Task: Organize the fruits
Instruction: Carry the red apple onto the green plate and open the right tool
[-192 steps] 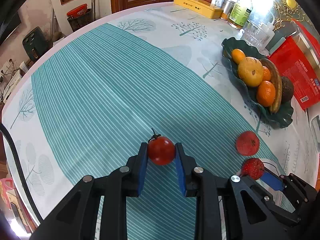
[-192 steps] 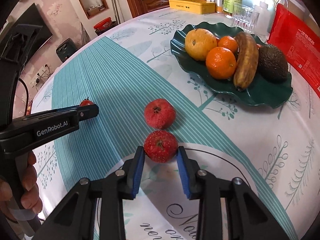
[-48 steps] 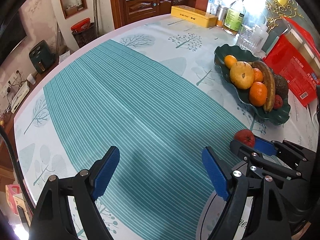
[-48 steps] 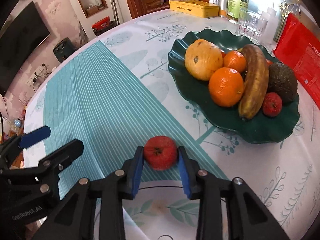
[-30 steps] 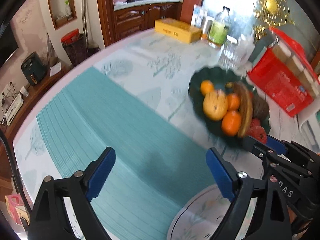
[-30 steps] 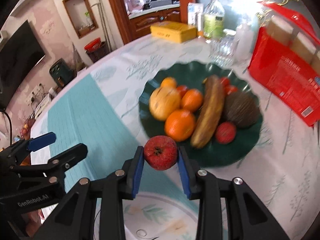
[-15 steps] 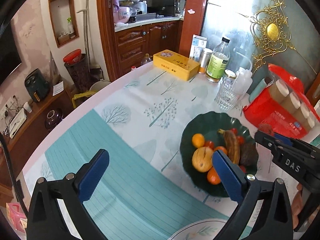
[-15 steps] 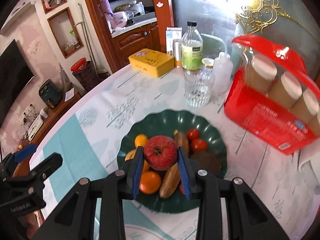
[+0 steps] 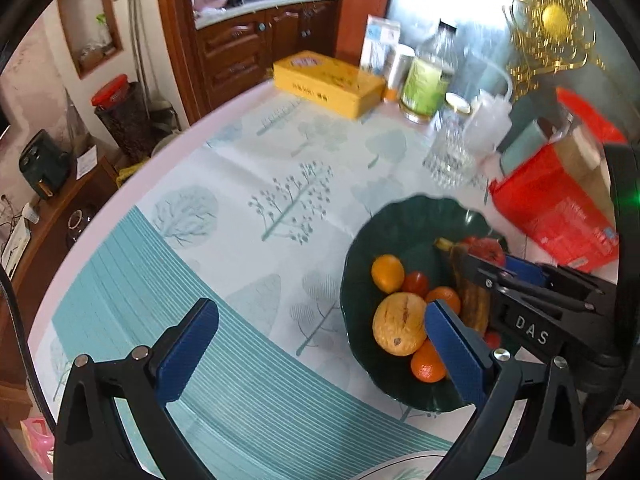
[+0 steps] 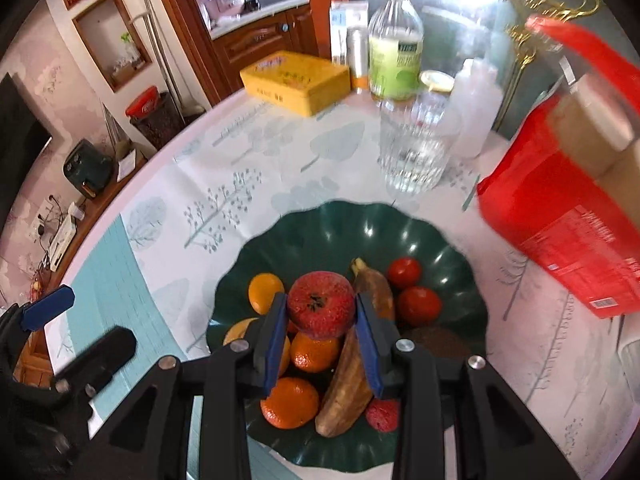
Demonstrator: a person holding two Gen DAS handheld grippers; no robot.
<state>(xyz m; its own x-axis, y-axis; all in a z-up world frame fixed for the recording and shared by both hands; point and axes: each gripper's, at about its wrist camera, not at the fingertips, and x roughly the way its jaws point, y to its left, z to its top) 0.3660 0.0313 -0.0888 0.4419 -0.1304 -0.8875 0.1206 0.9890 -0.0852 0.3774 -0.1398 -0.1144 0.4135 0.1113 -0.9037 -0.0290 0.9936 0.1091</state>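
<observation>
My right gripper (image 10: 321, 316) clamped the round red fruit (image 10: 321, 310), calyx facing the camera, above the scalloped dark-green plate (image 10: 336, 226). The plate's 12 o'clock half was bare; my left gripper (image 9: 320, 354) stood wide open, empty, over the tablecloth at the plate's 9 o'clock edge.

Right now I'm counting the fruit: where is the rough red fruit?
In the right wrist view, the rough red fruit is clamped between the right gripper fingers, over the green dish above the oranges and banana.

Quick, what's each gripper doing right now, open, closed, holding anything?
Left gripper: open, nothing between its jaws.
Right gripper: closed on a red fruit, above the green fruit plate.
</observation>
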